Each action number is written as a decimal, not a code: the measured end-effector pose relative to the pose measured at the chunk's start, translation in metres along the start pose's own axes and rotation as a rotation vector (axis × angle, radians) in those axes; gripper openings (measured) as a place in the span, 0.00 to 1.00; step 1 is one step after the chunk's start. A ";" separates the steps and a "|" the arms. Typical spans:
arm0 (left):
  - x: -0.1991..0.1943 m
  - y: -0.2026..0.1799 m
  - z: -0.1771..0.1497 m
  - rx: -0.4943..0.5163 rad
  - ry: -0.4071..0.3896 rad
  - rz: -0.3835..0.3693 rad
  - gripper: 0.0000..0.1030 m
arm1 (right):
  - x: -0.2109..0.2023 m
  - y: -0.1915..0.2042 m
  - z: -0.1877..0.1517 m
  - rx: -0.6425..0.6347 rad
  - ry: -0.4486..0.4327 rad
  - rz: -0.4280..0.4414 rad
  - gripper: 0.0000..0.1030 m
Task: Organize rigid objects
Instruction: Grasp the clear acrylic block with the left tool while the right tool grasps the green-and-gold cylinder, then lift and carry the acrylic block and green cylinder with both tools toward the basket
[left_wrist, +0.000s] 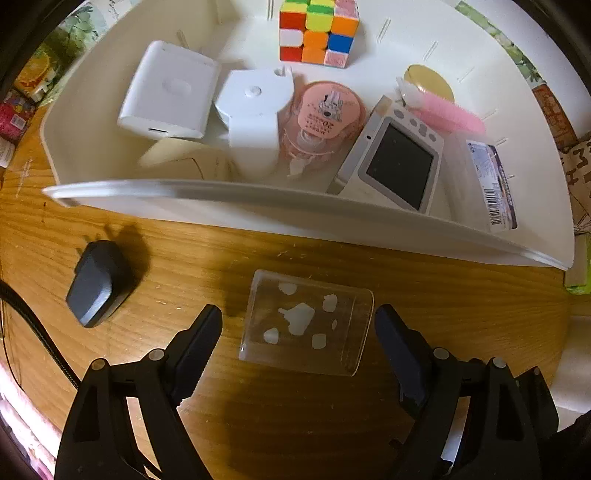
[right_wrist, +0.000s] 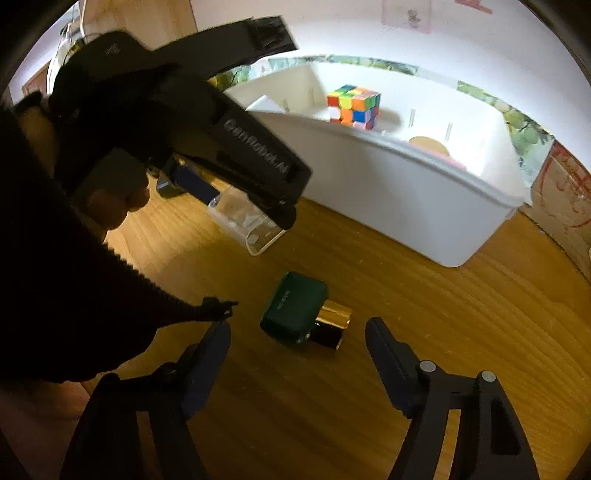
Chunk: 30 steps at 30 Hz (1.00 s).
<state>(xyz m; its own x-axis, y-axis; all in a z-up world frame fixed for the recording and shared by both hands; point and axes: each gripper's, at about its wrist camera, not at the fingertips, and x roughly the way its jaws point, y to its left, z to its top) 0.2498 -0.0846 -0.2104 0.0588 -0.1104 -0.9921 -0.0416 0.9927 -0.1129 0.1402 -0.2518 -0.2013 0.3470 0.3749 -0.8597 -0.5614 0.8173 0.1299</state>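
A clear acrylic block (left_wrist: 306, 321) with white shapes inside lies flat on the wooden table (left_wrist: 424, 280). My left gripper (left_wrist: 298, 312) points down over it, open, one finger on each side with a gap to the block. In the right wrist view, a dark green box with a gold cap (right_wrist: 295, 310) lies on its side. My right gripper (right_wrist: 297, 325) is open, its fingers flanking the box without touching. A white bin (left_wrist: 221, 192) behind holds a colour cube (left_wrist: 317, 29), white devices, a pink case and a small screen gadget (left_wrist: 399, 162).
A dark plug adapter (left_wrist: 98, 282) lies on the table left of the clear block, with a black cable (left_wrist: 33, 325) near it. In the right wrist view a person's hand (right_wrist: 118, 199) and dark sleeve fill the left. Cardboard (right_wrist: 561, 199) stands right of the bin.
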 end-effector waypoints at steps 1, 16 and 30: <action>0.002 0.000 0.000 0.003 0.006 0.002 0.84 | 0.002 0.001 0.000 -0.003 0.009 0.002 0.67; 0.013 -0.017 0.003 0.073 -0.004 0.100 0.76 | 0.012 -0.001 -0.005 0.003 0.051 -0.006 0.45; -0.009 -0.014 -0.016 0.068 -0.031 0.102 0.63 | 0.011 0.013 -0.008 -0.031 0.107 -0.056 0.44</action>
<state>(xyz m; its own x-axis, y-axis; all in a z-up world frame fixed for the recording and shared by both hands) 0.2339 -0.0986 -0.2010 0.0886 -0.0083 -0.9960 0.0184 0.9998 -0.0067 0.1306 -0.2408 -0.2128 0.2972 0.2788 -0.9132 -0.5670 0.8210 0.0661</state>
